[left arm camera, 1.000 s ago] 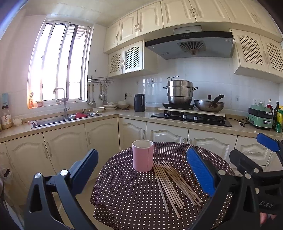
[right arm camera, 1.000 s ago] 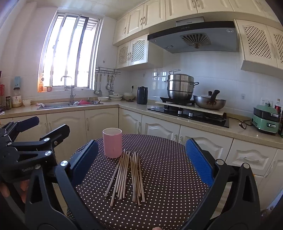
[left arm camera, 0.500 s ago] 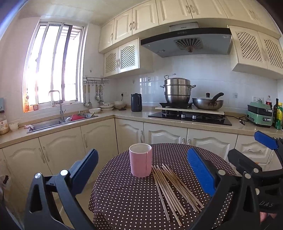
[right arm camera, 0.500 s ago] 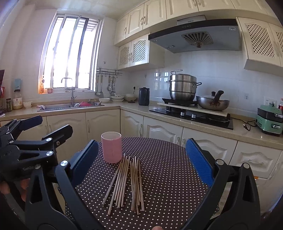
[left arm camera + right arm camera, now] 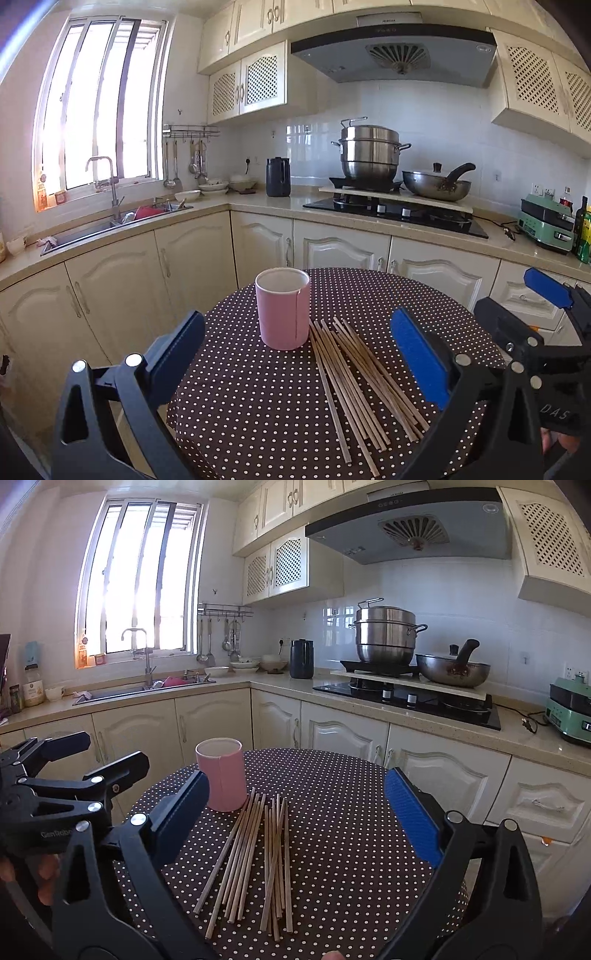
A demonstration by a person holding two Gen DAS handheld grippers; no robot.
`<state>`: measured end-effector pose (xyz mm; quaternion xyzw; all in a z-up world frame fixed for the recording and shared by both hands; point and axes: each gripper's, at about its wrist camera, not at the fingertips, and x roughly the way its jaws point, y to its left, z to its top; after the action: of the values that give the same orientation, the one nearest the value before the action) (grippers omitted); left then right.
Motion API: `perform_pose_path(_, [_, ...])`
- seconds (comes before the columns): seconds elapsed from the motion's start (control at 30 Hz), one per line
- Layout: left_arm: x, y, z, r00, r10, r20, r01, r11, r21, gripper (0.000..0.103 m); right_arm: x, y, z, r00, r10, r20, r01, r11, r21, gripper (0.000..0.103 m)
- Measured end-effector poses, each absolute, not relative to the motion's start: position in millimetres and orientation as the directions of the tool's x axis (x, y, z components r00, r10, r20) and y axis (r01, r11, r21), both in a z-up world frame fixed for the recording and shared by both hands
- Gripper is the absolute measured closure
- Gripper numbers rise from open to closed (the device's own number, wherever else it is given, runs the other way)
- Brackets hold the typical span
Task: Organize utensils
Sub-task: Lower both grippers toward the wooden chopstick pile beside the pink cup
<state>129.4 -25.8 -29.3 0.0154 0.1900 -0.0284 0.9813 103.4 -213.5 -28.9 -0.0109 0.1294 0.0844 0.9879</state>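
The left gripper (image 5: 295, 358) is held with its jaws wide apart; a pink cup (image 5: 283, 308) is seen just ahead between them, chopsticks (image 5: 360, 380) spread beside it toward the right finger. The right gripper (image 5: 295, 819) is likewise spread, empty, above the chopsticks on the dotted table (image 5: 343, 782).

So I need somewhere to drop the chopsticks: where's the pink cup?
In both wrist views the cup stands upright on the dotted table, just left of the chopsticks.

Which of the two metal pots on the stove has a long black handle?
The shallow wok-like pan, right of the tall stacked steamer pot, which has only small side loops.
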Motion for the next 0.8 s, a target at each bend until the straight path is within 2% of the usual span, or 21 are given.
perform_pose_path(0.13, [157.2, -26.2, -43.4, 0.890, -0.034, -0.455, 0.051, 0.998, 0.024, 0.005, 129.9, -216.8, -41.1, 0.922, 0.200, -0.332, -0.208, 0.978, 0.009, 0.020])
perform_pose_path(0.2, [172.5, -27.0, -53.9, 0.865, -0.045, -0.500, 0.070, 0.997, 0.032, 0.010, 146.6, -219.8, -48.8, 0.893, 0.220, -0.392, -0.236, 0.972, 0.008, 0.027])
perform_pose_path(0.27, [188.5, -28.4, -66.8, 0.820, -0.035, -0.571, 0.078, 0.996, 0.051, 0.027, 167.5, -221.8, -62.1, 0.827, 0.268, -0.494, -0.295, 0.955, 0.024, 0.039])
perform_pose_path(0.3, [200.9, -28.9, -77.3, 0.785, -0.006, -0.620, 0.066, 0.995, 0.074, 0.031, 176.0, -224.2, -68.6, 0.798, 0.287, -0.531, -0.314, 0.949, 0.041, 0.047])
perform_pose_path(0.37, [222.2, -26.4, -98.9, 0.713, 0.007, -0.701, 0.063, 0.995, 0.073, 0.049, 196.7, -228.6, -86.1, 0.718, 0.322, -0.617, -0.348, 0.934, 0.083, 0.056])
perform_pose_path(0.47, [242.2, -23.8, -122.7, 0.616, -0.097, -0.782, 0.125, 0.992, -0.025, 0.050, 223.2, -233.2, -109.1, 0.610, 0.363, -0.704, -0.376, 0.915, 0.147, 0.065])
perform_pose_path(0.67, [263.4, -42.7, -154.8, 0.511, -0.099, -0.854, 0.182, 0.983, -0.005, 0.050, 253.0, -233.2, -134.9, 0.470, 0.408, -0.783, -0.411, 0.886, 0.215, 0.066])
perform_pose_path(0.8, [274.1, -46.1, -170.6, 0.477, -0.037, -0.878, 0.157, 0.987, 0.044, 0.050, 263.4, -230.2, -141.3, 0.397, 0.437, -0.807, -0.414, 0.870, 0.267, 0.067])
